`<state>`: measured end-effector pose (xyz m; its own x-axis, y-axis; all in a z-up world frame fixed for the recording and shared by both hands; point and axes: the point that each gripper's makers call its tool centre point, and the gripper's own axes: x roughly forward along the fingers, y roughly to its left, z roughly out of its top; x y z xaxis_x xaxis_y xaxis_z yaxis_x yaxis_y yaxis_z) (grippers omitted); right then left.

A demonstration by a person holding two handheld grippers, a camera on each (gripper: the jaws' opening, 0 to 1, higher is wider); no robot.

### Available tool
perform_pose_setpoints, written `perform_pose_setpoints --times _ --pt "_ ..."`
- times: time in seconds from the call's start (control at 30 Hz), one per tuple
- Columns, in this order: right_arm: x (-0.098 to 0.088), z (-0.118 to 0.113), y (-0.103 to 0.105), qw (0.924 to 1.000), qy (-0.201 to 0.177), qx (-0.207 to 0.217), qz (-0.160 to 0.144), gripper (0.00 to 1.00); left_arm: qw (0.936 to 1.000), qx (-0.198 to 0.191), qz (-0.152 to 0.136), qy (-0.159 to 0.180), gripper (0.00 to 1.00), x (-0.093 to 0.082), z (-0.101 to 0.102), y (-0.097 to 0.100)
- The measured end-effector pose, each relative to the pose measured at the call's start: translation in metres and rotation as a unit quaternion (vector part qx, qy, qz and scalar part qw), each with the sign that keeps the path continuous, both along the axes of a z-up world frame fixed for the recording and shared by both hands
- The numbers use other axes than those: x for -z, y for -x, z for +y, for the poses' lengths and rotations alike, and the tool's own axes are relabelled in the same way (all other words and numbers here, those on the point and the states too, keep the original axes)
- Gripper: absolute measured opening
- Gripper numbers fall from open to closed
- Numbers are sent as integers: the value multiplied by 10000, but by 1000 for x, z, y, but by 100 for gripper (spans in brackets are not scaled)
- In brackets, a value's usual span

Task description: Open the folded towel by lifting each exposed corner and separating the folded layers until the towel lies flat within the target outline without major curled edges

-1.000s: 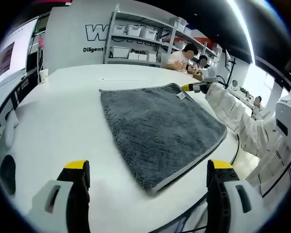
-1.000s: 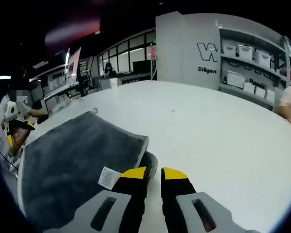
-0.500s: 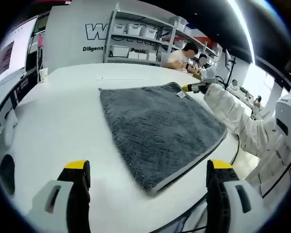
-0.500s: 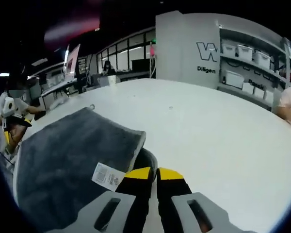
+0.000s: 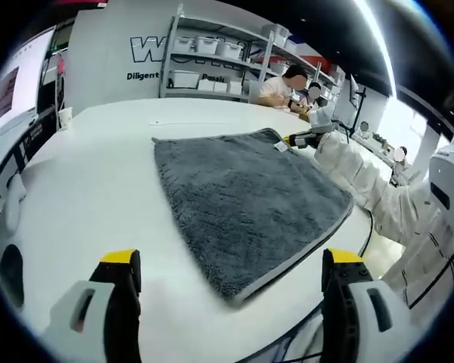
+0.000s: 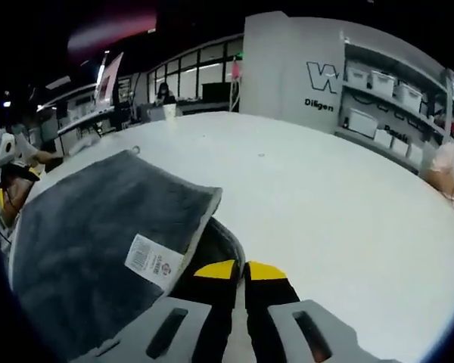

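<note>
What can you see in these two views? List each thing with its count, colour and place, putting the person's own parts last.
towel: one, grey, lying on the table, far corner lifted
label: one, white, on the towel's lifted corner
table: one, white, under the towel
shelves: one rack, white with white boxes, by the back wall
sleeve: one, white, reaching over the table's right edge
left tongs: one, grey with yellow tips, open, near the towel's near edge
right tongs: one, yellow-tipped, shut on towel corner
</note>
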<state>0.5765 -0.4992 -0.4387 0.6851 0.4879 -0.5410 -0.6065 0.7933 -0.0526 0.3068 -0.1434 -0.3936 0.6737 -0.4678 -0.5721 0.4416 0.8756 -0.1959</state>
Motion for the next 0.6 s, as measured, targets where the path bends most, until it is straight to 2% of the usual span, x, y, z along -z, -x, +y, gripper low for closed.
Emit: perform_pose_setpoints --times 0.03,0.2,0.3,0.43,0.6 --pt "0 -1 0 10000 14 16 -14 0 10000 8 2 -3 98 0 0 0" --pt "-2 -11 -5 9994 156 242 -183 16 10000 33 3 -5 98 0 -2 -1" --pt "-2 -12 -6 9993 114 293 -199 18 10000 56 9 -2 98 1 -4 -1" --pt "-3 -15 -7 9985 258 371 -297 23 10000 74 14 16 98 2 -5 0" --pt "-9 -20 -8 9982 171 476 -328 28 10000 69 -7 20 98 0 -5 2"
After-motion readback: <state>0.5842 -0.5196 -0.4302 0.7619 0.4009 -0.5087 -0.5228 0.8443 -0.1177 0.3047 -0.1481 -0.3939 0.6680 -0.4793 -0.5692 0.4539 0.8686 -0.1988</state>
